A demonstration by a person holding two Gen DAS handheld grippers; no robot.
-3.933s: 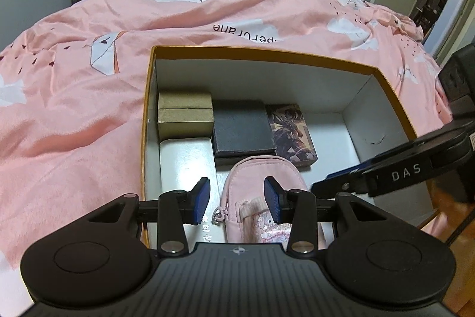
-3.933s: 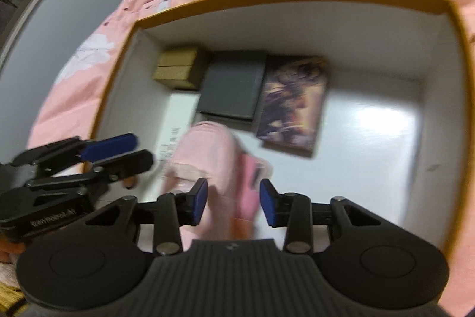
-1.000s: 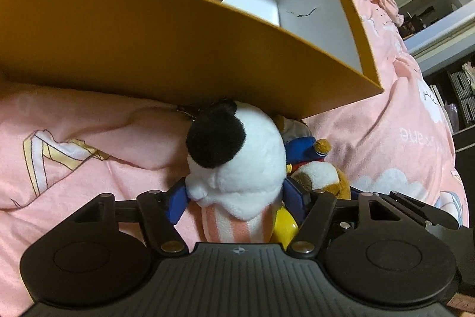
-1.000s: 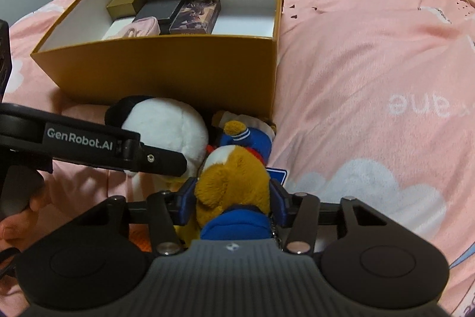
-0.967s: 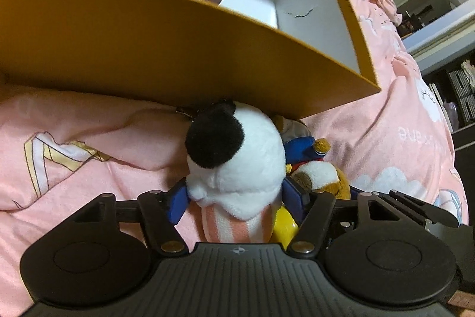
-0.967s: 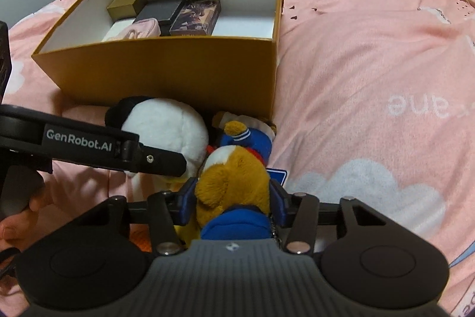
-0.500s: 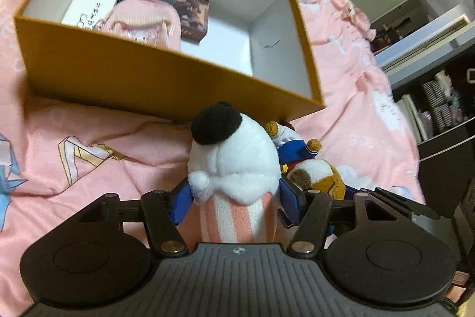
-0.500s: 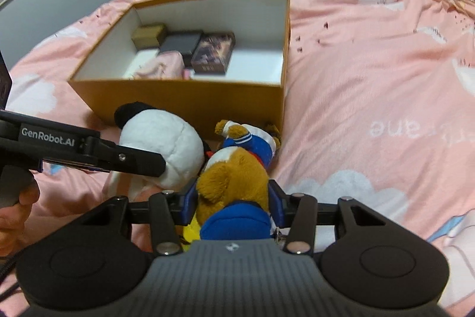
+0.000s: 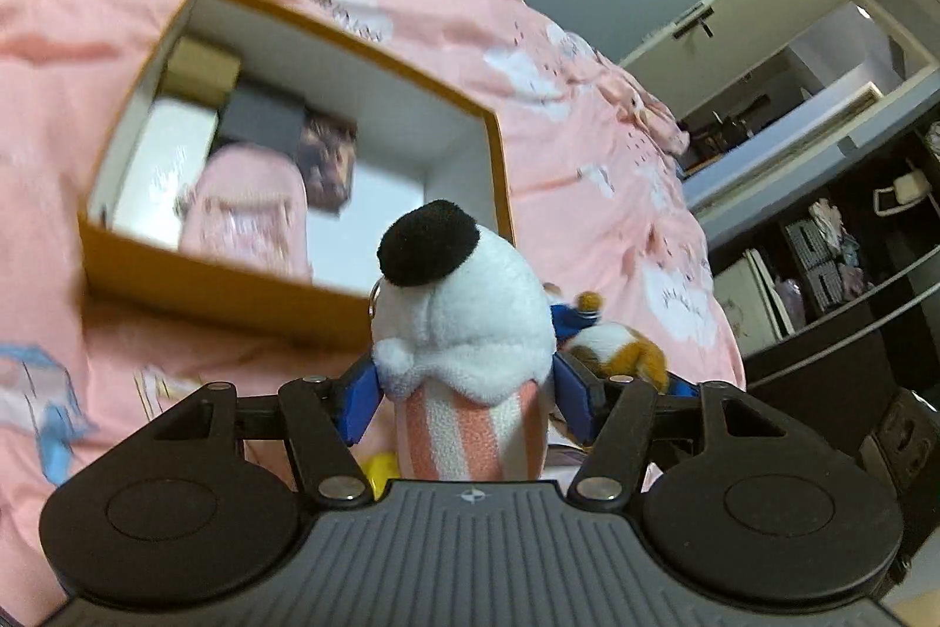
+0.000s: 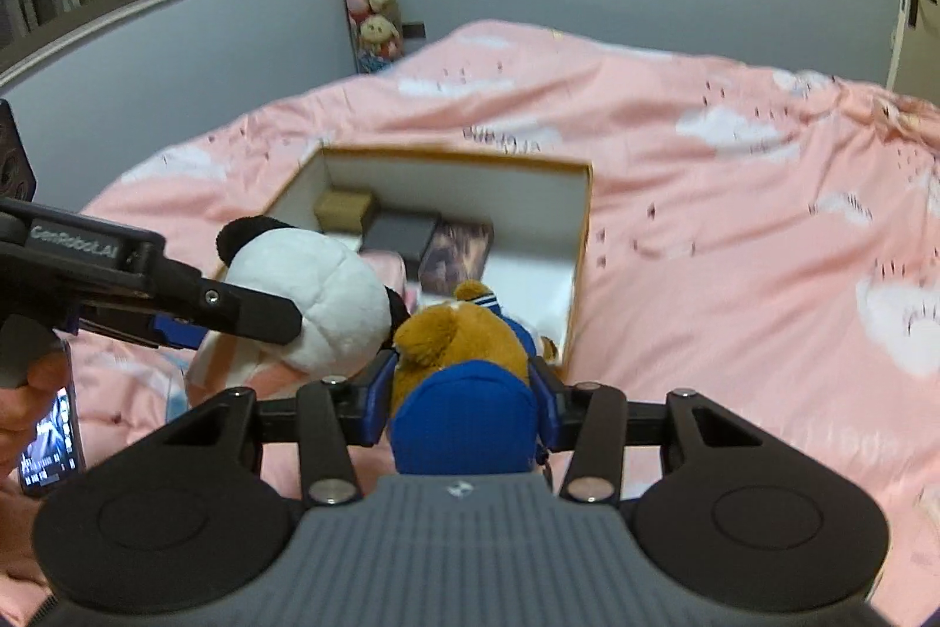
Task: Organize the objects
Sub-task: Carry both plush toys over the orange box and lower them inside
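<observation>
Most of the sorting looks done, judging from the box [image 9: 294,298] on the bed [image 10: 734,227]: inside it, at its far left corner, sits a gold case [image 9: 202,69], with a black case [image 9: 258,121] and a picture pack [image 9: 326,160] next along the far wall, a white case [image 9: 167,168] in front of the gold one, and a pink pouch [image 9: 247,221] against the near wall. The right half of the box floor is bare. What is left, as I read it, is the two soft toys, and I have both. My left jaws [image 9: 464,395] are clenched on the panda [image 9: 464,309], the blue pads pressing its striped body just under the white head, and they have just been closing a little on it. My right jaws [image 10: 461,392] are clamped on the bear [image 10: 464,339], squeezing its blue back. Both toys hang in the air on the near side of the box, the panda left of the bear and just beside it, neither over the opening yet. I judge the remaining work as carrying each one over the near wall, lowering it into the bare right half, and letting go; the panda is bulky, so it may need the larger gap.
</observation>
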